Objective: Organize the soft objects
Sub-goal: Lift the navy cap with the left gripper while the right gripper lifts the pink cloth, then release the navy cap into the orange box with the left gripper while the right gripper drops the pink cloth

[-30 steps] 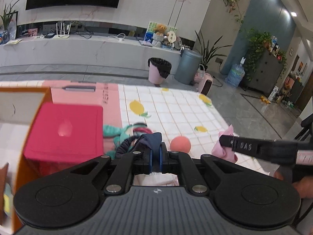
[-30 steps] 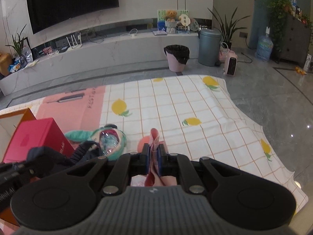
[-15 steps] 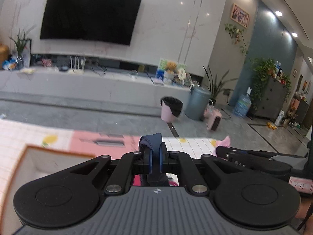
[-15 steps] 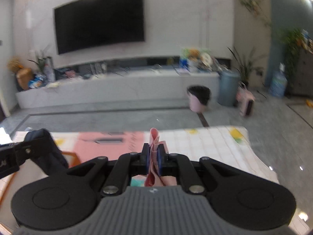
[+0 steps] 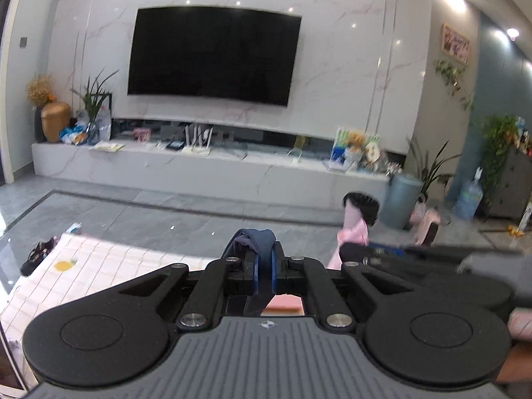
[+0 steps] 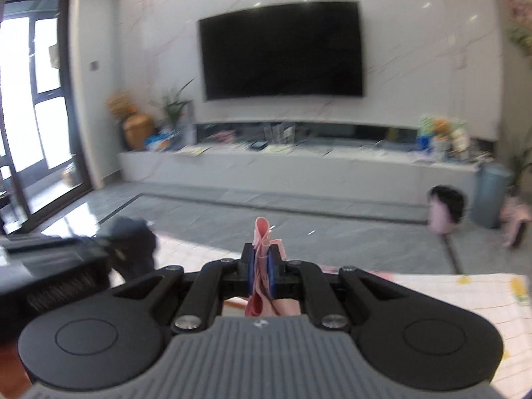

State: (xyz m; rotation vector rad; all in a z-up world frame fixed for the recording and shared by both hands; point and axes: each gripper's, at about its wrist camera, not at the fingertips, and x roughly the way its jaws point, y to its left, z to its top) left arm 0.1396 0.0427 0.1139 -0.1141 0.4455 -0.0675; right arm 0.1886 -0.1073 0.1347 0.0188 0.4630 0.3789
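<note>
My left gripper (image 5: 262, 266) is shut on a dark blue cloth (image 5: 254, 241), which bunches above the pads and hangs below them. My right gripper (image 6: 262, 267) is shut on a folded pink cloth (image 6: 262, 232) that sticks up between its pads. Both are raised above the checked mat. In the left wrist view the right gripper (image 5: 347, 252) shows at the right with the pink cloth (image 5: 354, 231) at its tip. In the right wrist view the left gripper (image 6: 109, 246) shows blurred at the left with the dark cloth (image 6: 134, 242).
The white checked mat (image 5: 76, 272) with lemon prints lies on the grey tiled floor, with dark shoes (image 5: 38, 254) by its left corner. Beyond stand a long TV bench (image 5: 206, 166), a pink waste bin (image 5: 360, 209) and a grey bin (image 5: 400, 199). A hand (image 5: 522, 322) shows at the right edge.
Both grippers have lifted and swung left with their cloths still held. The red box, the orange box and the toys on the mat have dropped out of view.
</note>
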